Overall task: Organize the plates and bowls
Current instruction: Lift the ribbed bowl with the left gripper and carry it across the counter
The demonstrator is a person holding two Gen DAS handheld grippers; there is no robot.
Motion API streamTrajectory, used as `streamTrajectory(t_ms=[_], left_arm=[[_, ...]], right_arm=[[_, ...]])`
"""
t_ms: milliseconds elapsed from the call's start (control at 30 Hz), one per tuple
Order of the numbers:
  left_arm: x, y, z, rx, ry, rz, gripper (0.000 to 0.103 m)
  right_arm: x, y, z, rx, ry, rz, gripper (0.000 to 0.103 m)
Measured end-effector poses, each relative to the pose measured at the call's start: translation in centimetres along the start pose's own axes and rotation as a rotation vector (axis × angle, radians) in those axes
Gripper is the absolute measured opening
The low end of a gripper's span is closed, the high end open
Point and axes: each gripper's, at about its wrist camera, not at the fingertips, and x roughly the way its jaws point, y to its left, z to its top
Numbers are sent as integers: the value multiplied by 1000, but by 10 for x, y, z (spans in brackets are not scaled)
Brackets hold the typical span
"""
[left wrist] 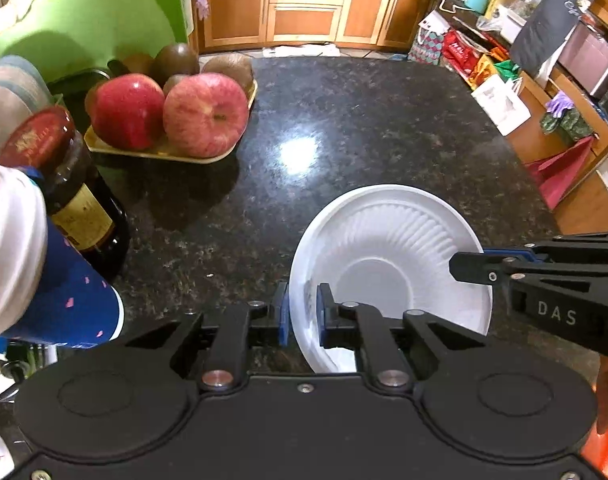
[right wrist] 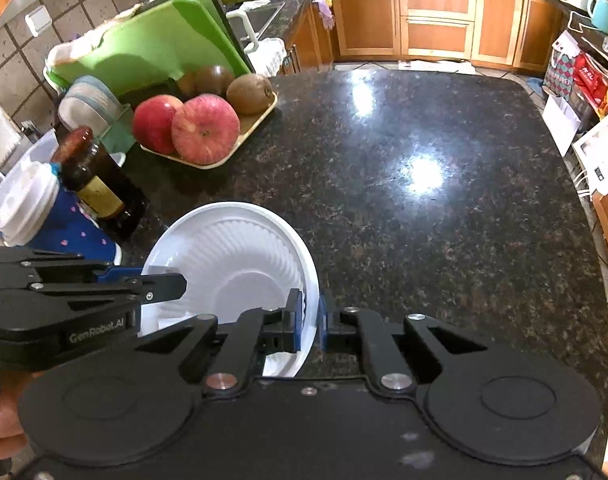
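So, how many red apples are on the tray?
2. Both lie at the tray's near end: one apple in front, the other apple to its left. Kiwis behind may hide more.

Both tools are matte black plastic — the left claw [left wrist: 302, 312] and right claw [right wrist: 311, 320] have blue pads, silver pivot screws, round housing discs; white lettering reads "DAS" and "GenRobot.AI".

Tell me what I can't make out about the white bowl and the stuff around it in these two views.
- White bowl: near rim hidden by the left gripper body in the left view, and by the right gripper in the right view.
- Whether it is one bowl or a stack: cannot tell.
- Blue cup: cut off by the left edge.
- Bottle label: too small to read.
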Motion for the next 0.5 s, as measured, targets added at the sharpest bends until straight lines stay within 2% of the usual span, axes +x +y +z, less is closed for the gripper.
streamTrajectory(t_ms=[200, 500], left_arm=[[-37, -5, -5, 34, -26, -32, 17], [-85, -13, -32, 67, -26, -50, 17]], right_arm=[[-38, 8, -13, 21, -22, -13, 11], [-117, 39, -55, 13, -95, -37, 11]])
